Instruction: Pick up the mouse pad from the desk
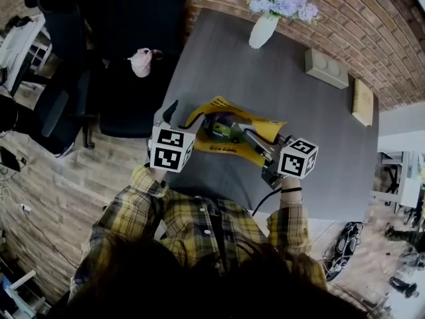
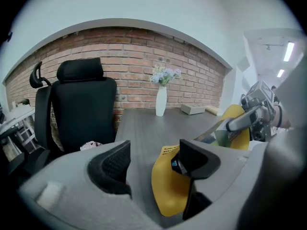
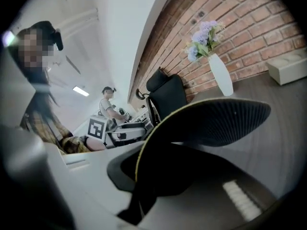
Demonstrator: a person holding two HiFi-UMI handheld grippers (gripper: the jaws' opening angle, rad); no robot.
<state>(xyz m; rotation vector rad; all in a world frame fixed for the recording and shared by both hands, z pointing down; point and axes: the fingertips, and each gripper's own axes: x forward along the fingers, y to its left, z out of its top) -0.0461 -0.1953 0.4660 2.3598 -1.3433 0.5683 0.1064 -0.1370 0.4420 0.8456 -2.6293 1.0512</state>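
- risk 1: the mouse pad (image 1: 232,150) is held at one end only. the right gripper (image 1: 248,137) has its jaws pressed together on that edge, and in the right gripper view the black underside (image 3: 216,121) arches over the jaws (image 3: 158,176). the pad looks floppy, so a quick swing could probably pull it out of the pinch.
- risk 2: the left gripper (image 1: 180,117) is spread wide and grips nothing. in its own view the yellow free end (image 2: 170,186) hangs just beside the right-hand jaw, with the gap (image 2: 148,162) otherwise empty. closing or moving carelessly here could snag or fold that end.
- risk 3: the drooping free end could drag on the desk (image 1: 285,92) if the hands drop. whether it is fully clear of the surface now is hard to tell, but it looks lifted.
- the vase of flowers (image 1: 262,30) sits well apart at about 1 o'clock from the pad, so it is likely no hazard.
- where: the pad is in the air between the two grippers, over the desk's near-left part, at about 6 o'clock from the vase.
- pointing: in the head view the long axis runs roughly from 10 o'clock to 4 o'clock. the pinched end is at 4 and the free end toward the left gripper. the yellow face is up and the pad is curled, so the axis is a rough call.
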